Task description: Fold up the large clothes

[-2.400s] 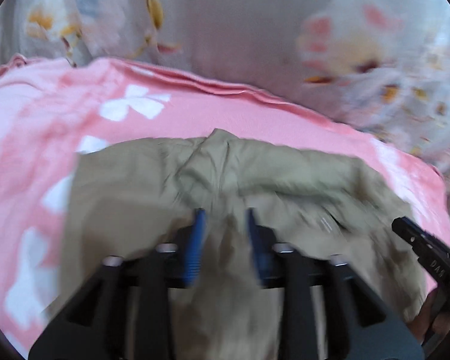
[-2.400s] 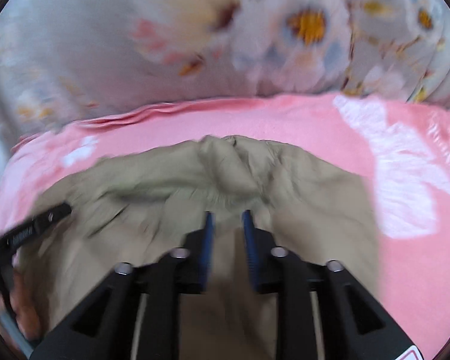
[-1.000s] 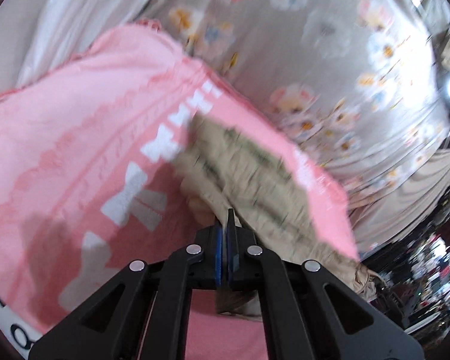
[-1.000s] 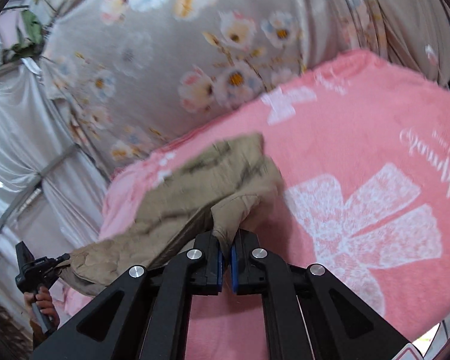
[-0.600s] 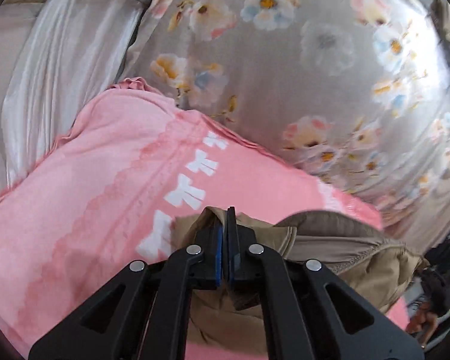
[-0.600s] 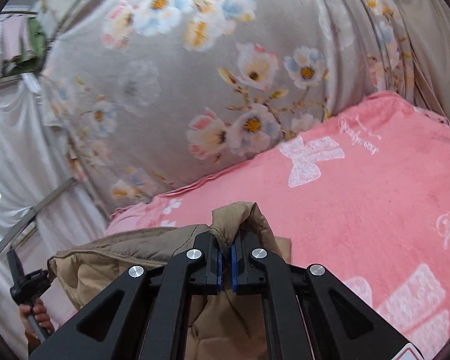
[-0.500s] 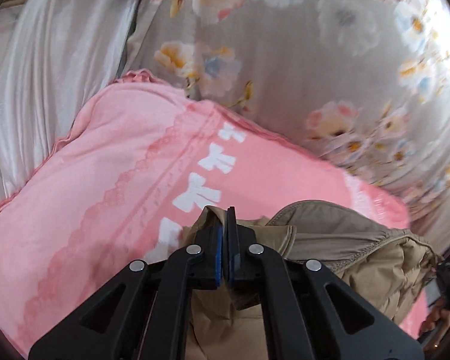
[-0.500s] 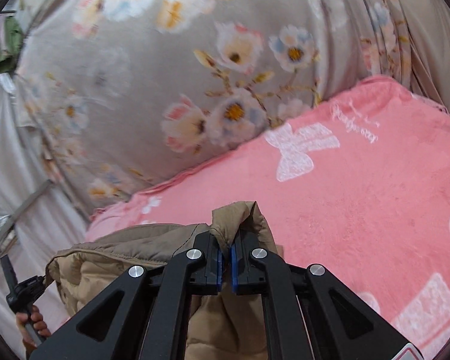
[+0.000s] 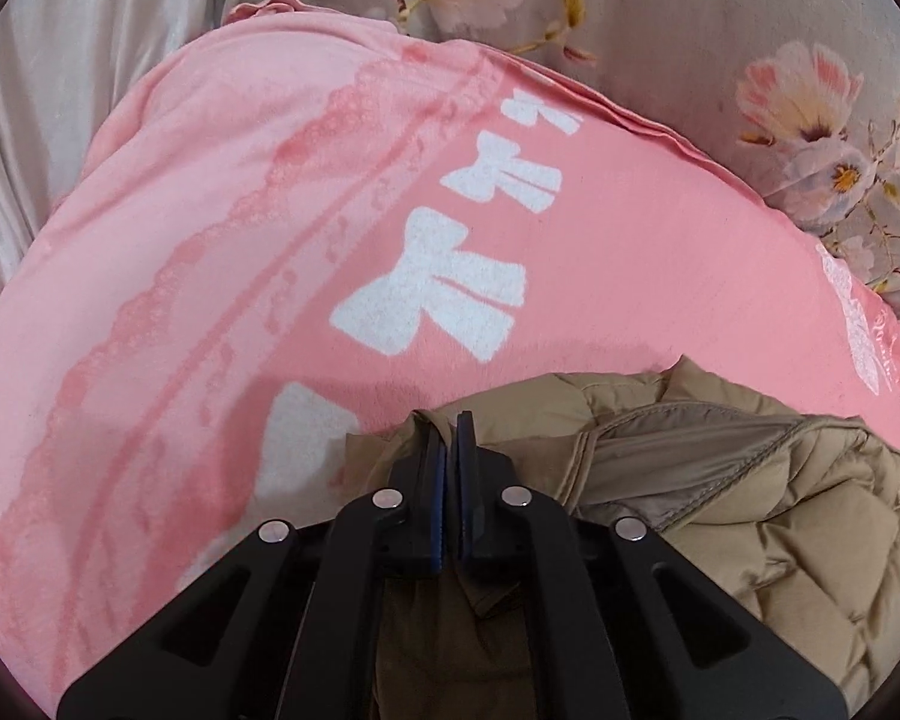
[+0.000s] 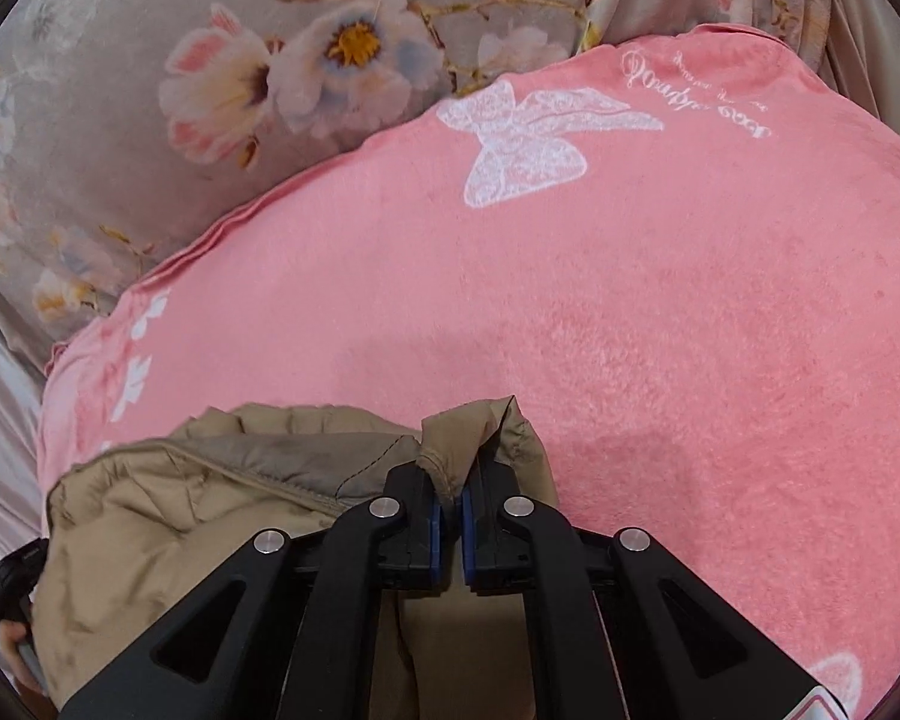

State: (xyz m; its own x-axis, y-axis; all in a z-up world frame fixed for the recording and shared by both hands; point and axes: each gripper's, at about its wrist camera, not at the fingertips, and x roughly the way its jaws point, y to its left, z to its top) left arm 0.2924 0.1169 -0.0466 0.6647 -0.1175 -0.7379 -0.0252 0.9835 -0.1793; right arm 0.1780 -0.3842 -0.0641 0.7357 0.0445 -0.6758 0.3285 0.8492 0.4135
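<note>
Two grippers, each clamped on fold of tan quilted jacket. Left gripper pads pressed together with thin jacket edge pinched between. Right gripper likewise closed on bunched jacket edge poking up past fingertips. Jacket hangs bundled between both grippers, low over near part of pink blanket; contact with blanket hard to tell. Blanket bears white bows and lace pattern. Behind blanket: grey floral fabric. Pale plain fabric at far left.
</note>
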